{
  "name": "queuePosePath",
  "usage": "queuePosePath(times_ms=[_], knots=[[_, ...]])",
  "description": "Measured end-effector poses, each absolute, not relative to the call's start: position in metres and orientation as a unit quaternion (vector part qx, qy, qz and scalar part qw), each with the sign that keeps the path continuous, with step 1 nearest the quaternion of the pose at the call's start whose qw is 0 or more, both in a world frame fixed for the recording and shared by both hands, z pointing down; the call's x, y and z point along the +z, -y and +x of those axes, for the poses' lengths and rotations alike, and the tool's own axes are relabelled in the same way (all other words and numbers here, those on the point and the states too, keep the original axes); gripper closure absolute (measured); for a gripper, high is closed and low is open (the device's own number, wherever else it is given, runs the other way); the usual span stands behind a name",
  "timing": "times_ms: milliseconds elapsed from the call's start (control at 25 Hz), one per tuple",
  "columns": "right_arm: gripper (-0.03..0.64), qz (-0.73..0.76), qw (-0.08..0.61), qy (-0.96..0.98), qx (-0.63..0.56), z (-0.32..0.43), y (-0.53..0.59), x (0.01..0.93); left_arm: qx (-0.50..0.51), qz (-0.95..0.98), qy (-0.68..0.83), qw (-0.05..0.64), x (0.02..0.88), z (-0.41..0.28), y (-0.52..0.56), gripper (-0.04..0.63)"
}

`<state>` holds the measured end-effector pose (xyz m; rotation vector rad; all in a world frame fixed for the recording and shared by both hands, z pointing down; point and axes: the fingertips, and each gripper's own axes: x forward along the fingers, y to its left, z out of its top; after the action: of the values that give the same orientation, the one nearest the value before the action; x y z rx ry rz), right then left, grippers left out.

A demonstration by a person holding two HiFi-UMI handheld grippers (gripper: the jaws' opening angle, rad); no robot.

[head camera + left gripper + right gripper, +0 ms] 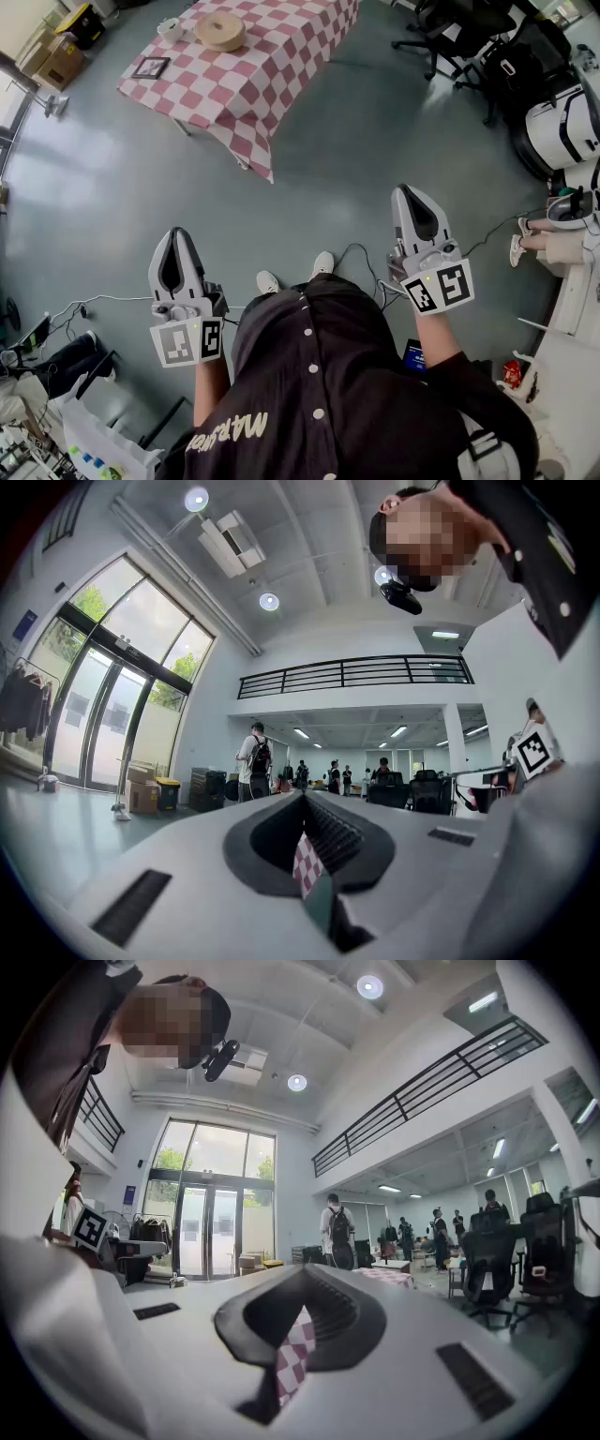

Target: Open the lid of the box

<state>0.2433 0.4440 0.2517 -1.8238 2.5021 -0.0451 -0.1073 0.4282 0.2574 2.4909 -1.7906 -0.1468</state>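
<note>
A round tan box [221, 31] is seen at the far end of a surface [281, 66] covered with a red-and-white checked cloth, at the top of the head view; whether its lid is seated cannot be told at this range. Beside it a small white object [171, 28] is set, and a dark picture frame [151, 67] lies nearer the cloth's left corner. The box is well apart from both grippers, with grey floor [375, 122] lying between. The left gripper [175, 234] and the right gripper [410, 192] are held out in front of the person, above white shoes [268, 281]. In each gripper view the fingers are pressed together with nothing pinched, and a strip of checked cloth is glimpsed past them. Black office chairs [459, 33] are parked at the upper right.
</note>
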Motion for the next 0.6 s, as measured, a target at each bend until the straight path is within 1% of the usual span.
queuePosePath(times_ms=[280,480,600], knots=[[0.617,-0.585,0.020,-0.810,-0.013,0.2418,-0.4433,0.2514,-0.049,0.809,0.585,0.034,0.2554,-0.1044,-0.4283,0.584],[0.615,-0.577,0.050,-0.815,-0.019,0.2400,-0.4430,0.2480,-0.048,0.806,0.589,0.035,0.2564,-0.1053,-0.4292,0.584],[0.615,-0.571,0.050,-0.819,-0.017,0.2365,-0.4433,0.2483,-0.047,0.804,0.591,0.036,0.2576,-0.1058,-0.4308,0.584]])
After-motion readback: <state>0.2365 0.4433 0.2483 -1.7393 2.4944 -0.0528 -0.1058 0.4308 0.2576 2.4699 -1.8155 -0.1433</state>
